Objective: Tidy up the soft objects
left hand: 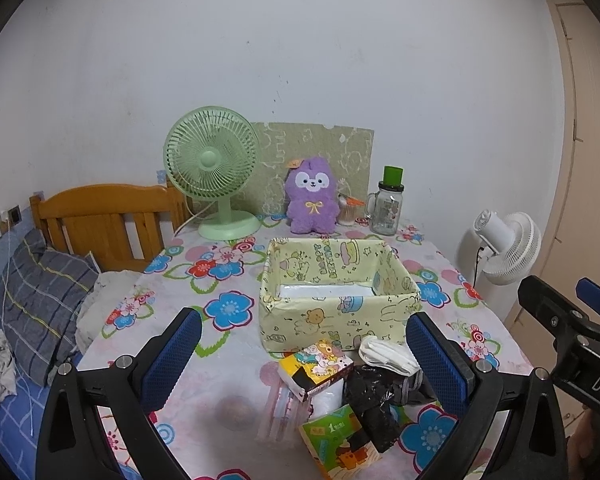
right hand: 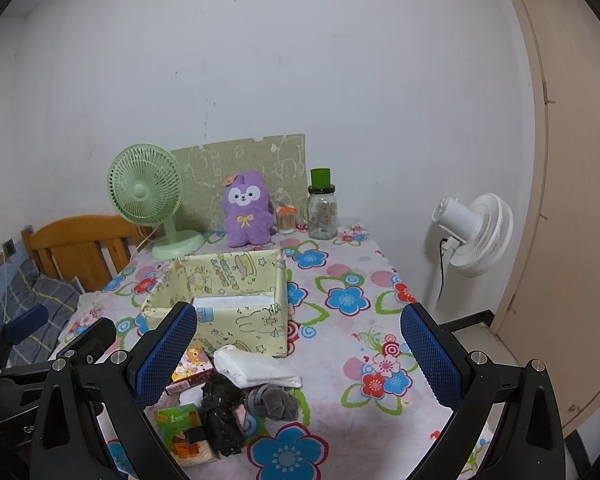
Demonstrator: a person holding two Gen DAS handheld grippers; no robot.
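Box is the landmark here: yellow cartoon paper, open top, looks empty apart from a white floor. The soft stuff sits in a heap just in front of it: a white cloth, a black bag, a grey sock, plus two tissue packs. Both grippers hover over that pile, left gripper and right gripper, fingers spread wide, holding nothing.

What could go wrong: everything in the heap overlaps, so pinching one piece will probably drag a neighbour along or snag the crinkly bag. The box is light paper, so a bump from an arm could shove it back toward the plush and jar behind it. The grippers are close enough to knock each other too.

Hard to tell: what lies under the bag, whether the grey thing is one sock or a pair, and the near pack is cut off at the frame edge.
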